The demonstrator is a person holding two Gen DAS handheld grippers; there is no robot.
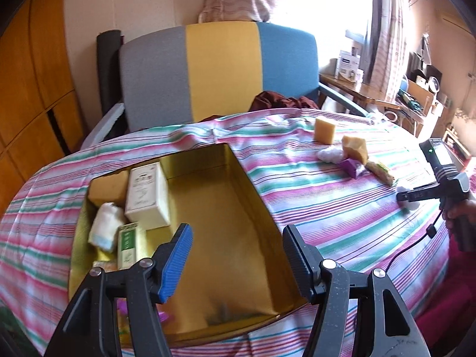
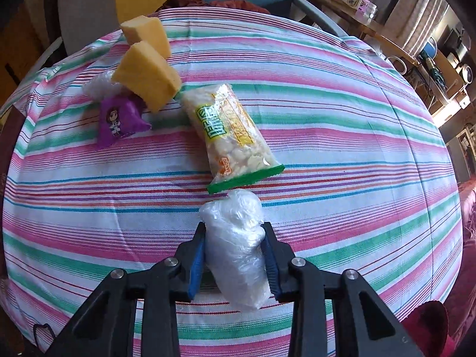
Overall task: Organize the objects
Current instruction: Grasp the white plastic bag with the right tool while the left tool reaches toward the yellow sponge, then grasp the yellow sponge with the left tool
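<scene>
Here right gripper (image 2: 235,255) clamps plastic-wrapped bundle (image 2: 238,238), contents unclear; left gripper (image 1: 235,264) wide, empty over tin (image 1: 238,178).

Gold tin (image 1: 238,178)'s near corner behind hand-held gripper (image 1: 235,255)

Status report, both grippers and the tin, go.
Right gripper shut on white plastic-wrapped bundle, at the cloth. Left gripper open, empty, over gold tin. Tin part filled, right half free. Snack packet lies just ahead of bundle.
</scene>
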